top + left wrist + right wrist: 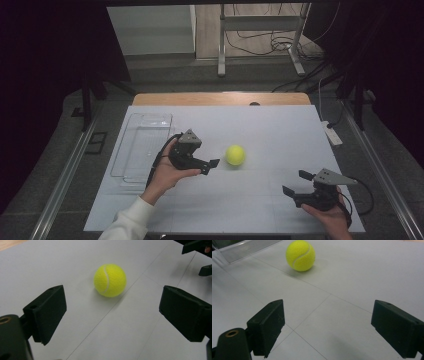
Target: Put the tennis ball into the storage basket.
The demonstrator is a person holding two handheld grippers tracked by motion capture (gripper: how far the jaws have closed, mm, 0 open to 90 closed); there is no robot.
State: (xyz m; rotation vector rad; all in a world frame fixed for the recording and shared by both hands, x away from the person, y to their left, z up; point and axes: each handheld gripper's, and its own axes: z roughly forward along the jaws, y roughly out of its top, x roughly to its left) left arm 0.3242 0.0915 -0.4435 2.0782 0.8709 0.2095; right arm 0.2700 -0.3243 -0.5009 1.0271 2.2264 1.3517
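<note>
The round yellow ball (235, 155) sits mid-tabletop (260, 125), no long axis; the left gripper (211, 167) points level at it, wide open and empty; the right gripper (296, 182), well apart, gapes empty

We see the clear plastic tray (249, 248) cut off at the right gripper view's top edge, and the right gripper (200, 257) clipped at the left gripper view's corner.

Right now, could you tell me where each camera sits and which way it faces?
High view: above the person's side, looking forward and down at the white table; left gripper, right gripper and both hands show.
Left gripper view: rides the left gripper, facing the tennis ball between open jaws.
Right gripper view: low, facing the ball and clear tray.
All share the ball.
</note>
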